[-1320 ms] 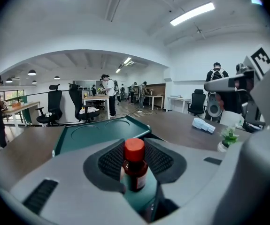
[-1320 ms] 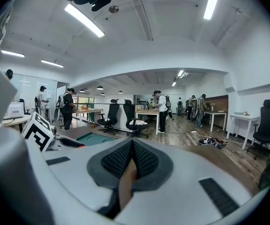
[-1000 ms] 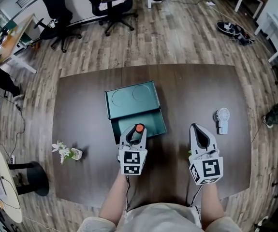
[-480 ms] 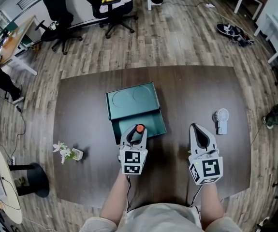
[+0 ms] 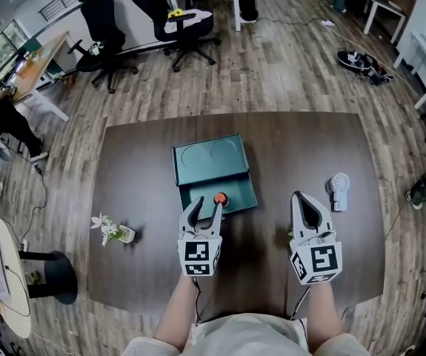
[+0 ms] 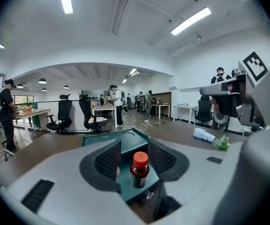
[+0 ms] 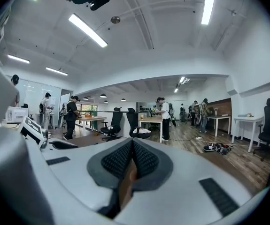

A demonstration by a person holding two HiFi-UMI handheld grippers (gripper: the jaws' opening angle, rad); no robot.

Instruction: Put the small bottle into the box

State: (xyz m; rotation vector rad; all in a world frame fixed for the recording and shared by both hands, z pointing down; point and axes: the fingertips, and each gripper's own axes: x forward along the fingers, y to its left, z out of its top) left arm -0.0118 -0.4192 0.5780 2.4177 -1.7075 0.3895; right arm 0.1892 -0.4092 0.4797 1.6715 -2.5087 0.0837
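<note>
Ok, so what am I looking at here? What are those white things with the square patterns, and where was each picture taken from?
No robot here: a person holds a two-jaw gripper in each hand, and the patterned cubes are part of them. The head view looks down from a camera on the person's head. The other two views come from cameras riding on each gripper. On the table are a green box, a fan and a flower. The left gripper is opening its jaws around a bottle standing in the box. The right gripper is shut and empty.

The small bottle (image 5: 219,198) stands in the box (image 5: 211,162) on the bench (image 5: 294,143), flower sprig (image 5: 112,230) left of the box, fan (image 5: 338,189) right of it.
</note>
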